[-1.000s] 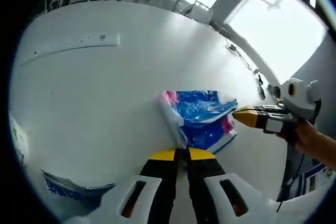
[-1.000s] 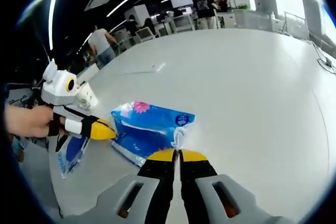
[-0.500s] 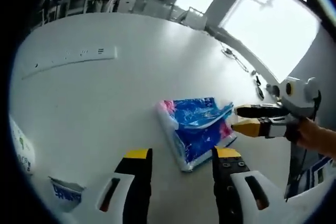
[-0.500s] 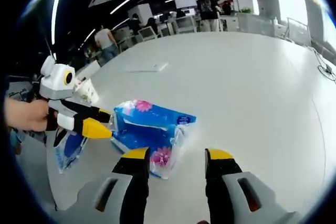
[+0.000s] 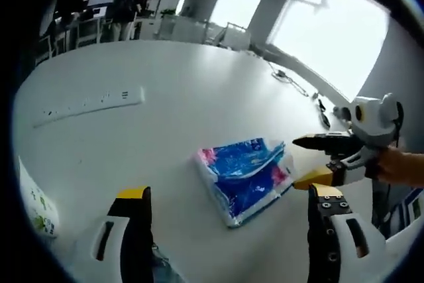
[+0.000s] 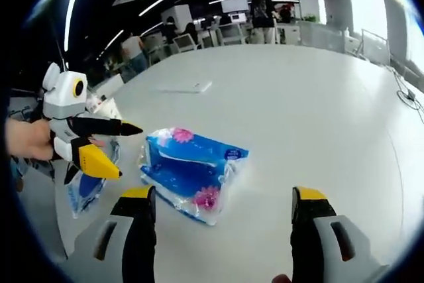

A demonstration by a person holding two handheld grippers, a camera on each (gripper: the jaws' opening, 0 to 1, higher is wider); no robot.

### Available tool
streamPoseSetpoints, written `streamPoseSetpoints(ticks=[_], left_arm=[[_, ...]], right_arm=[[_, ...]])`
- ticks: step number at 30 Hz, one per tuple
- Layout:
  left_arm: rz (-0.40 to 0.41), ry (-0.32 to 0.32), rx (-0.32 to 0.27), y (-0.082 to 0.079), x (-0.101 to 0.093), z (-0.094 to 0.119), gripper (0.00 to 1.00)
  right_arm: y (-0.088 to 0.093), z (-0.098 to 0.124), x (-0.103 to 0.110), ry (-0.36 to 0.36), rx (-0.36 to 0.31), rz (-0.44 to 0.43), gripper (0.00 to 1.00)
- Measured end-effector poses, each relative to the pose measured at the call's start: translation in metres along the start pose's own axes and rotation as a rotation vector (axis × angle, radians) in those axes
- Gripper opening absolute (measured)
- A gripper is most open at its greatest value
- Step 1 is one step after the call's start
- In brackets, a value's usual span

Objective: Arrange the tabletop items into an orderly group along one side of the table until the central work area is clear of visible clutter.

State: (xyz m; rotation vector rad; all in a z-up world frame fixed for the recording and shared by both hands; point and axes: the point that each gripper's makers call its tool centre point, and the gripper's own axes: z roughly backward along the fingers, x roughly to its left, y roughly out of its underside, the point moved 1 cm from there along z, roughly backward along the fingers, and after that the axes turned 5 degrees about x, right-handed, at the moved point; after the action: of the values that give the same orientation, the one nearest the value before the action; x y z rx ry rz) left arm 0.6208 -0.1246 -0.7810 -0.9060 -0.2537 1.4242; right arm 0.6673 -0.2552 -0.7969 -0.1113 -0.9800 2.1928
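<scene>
A: Left gripper view, jaws first. How did they stand?

B: Left gripper (image 5: 232, 197) was spread wide, nothing between its yellow-tipped jaws. Blue tissue pack (image 5: 246, 175) lay flat on the white table (image 5: 165, 117) just ahead of them, touching neither jaw. Pink flower print showed at two corners.

A: And the other tool?

B: Right gripper (image 5: 317, 160) came in from the right side, held by a hand (image 5: 401, 167), jaws parted and empty, tips just beside the pack's edge. White power strip (image 5: 89, 104) lay well apart from the pack, farther back on the table.

A: From the right gripper view?

B: Right gripper (image 6: 225, 202) also wide open, holding nothing. Pack (image 6: 189, 171) sat near, ahead and slightly left of the gap. Left gripper (image 6: 109, 149) appeared at left, jaws apart, close to the pack, contact unclear. A second blue packet (image 6: 86, 187) lay below it at the table edge. People stood far behind in the room
</scene>
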Motion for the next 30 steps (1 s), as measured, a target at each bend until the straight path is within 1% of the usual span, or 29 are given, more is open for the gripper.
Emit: streamPoseSetpoints(ticks=[3, 6, 12, 17, 25, 29, 30], left_arm=[[-0.005, 0.0, -0.003, -0.002, 0.0, 0.001, 0.94], [-0.012, 0.003, 0.0, -0.004, -0.002, 0.006, 0.93], [-0.006, 0.006, -0.013, -0.007, -0.003, 0.015, 0.89], [-0.011, 0.004, -0.014, -0.007, -0.004, 0.021, 0.88], [-0.009, 0.0, -0.025, -0.008, -0.008, 0.037, 0.86], [-0.011, 0.002, -0.034, -0.009, -0.01, 0.046, 0.84], [-0.012, 0.001, -0.038, -0.01, -0.01, 0.048, 0.84]], right_arm=[[-0.001, 0.004, 0.001, 0.005, 0.0, 0.005, 0.81], [-0.004, 0.008, 0.001, 0.009, -0.006, 0.005, 0.81], [-0.008, 0.013, 0.005, 0.012, -0.011, 0.013, 0.8], [-0.009, 0.019, 0.008, 0.011, -0.016, 0.016, 0.8], [-0.012, 0.033, 0.015, 0.018, -0.025, 0.023, 0.79], [-0.011, 0.037, 0.016, 0.029, -0.007, 0.046, 0.78], [-0.012, 0.041, 0.018, 0.03, -0.014, 0.046, 0.78]])
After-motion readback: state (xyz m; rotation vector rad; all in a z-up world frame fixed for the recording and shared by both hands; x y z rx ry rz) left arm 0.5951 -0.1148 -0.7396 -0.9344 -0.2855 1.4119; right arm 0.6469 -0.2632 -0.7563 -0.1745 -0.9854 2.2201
